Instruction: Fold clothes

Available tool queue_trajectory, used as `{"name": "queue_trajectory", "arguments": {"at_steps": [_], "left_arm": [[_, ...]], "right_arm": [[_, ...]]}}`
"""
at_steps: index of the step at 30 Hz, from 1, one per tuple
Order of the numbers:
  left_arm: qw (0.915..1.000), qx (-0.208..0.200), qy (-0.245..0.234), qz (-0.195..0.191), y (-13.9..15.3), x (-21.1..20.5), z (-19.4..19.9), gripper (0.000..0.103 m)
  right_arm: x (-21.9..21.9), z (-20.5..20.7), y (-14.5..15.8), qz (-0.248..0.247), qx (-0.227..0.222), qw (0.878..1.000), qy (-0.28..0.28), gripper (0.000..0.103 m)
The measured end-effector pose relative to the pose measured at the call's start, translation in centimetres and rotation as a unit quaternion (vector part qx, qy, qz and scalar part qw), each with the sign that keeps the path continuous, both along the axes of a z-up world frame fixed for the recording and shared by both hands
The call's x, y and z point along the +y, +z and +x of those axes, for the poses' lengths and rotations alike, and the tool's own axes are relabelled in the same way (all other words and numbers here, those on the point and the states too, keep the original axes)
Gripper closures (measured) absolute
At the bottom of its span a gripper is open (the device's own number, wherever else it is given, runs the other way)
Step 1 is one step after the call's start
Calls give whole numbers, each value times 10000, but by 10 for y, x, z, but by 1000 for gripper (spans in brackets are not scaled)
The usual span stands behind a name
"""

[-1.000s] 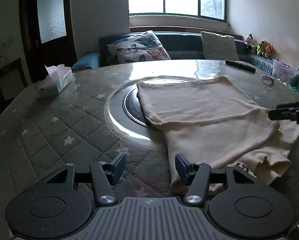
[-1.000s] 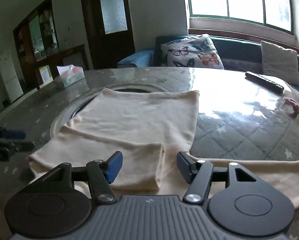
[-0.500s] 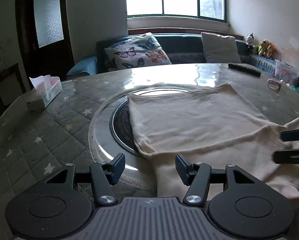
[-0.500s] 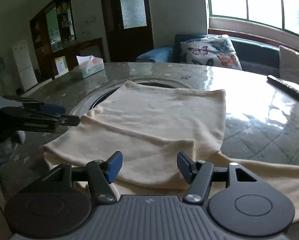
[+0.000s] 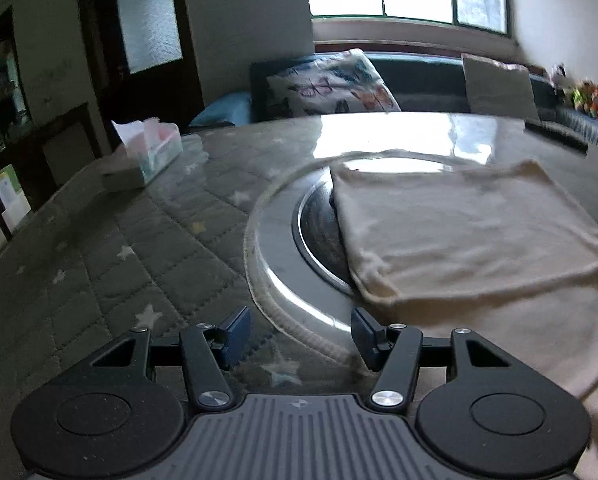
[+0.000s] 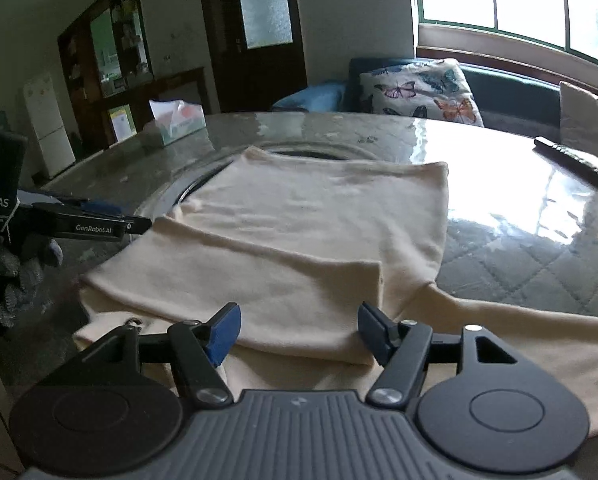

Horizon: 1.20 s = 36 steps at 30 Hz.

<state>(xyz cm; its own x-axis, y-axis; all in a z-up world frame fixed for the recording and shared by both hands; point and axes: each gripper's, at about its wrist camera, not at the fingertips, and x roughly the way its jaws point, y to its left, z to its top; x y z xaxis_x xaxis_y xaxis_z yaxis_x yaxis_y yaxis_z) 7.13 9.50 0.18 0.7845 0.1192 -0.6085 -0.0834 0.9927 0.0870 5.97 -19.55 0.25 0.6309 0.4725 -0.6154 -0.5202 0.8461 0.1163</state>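
Observation:
A cream garment (image 6: 319, 232) lies partly folded on the round table, one sleeve laid across its body and the other sleeve (image 6: 539, 332) stretched out to the right. In the left wrist view the garment (image 5: 459, 240) fills the right half. My left gripper (image 5: 299, 336) hovers open over the bare table at the garment's left edge, holding nothing. My right gripper (image 6: 299, 332) hangs just above the folded sleeve's near edge; its jaws are opening and its pads do not press on the cloth. The left gripper (image 6: 111, 220) also shows at the left of the right wrist view.
A tissue box (image 5: 147, 152) stands at the table's far left. A dark remote (image 6: 571, 160) lies at the far right. A round glass inset (image 5: 291, 240) sits mid-table, partly under the garment. A sofa with a butterfly cushion (image 5: 331, 84) lies behind.
My left gripper slid left, off the garment's lower edge to the bare table beside it. My right gripper's jaws widened slightly. The garment lies as before.

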Motion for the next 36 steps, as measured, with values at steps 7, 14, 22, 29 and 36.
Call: {"name": "queue_trajectory", "arguments": {"at_steps": [7,14,22,29,36], "left_arm": [[9987,-212,-472,-16,10,-23,1,40],[9995,34,-301,69,-9,-20,17,39],[9994,-56,-337,91,-1,-25,10,40],[9972,-231,-714,42,19,-50,-5,36],[9907,-221,-1341,-58,23,-93,-13,30]], "right_arm": [[1,-5,-5,-62,63,9999,90,32],[-2,-10,-2,-30,55,9999,118,30],[-13,-14,-3,35,125,9999,39,29],[-30,-22,1,93,42,9998,-194,29],[-86,-25,-4,103,64,9930,-1178,30]]}}
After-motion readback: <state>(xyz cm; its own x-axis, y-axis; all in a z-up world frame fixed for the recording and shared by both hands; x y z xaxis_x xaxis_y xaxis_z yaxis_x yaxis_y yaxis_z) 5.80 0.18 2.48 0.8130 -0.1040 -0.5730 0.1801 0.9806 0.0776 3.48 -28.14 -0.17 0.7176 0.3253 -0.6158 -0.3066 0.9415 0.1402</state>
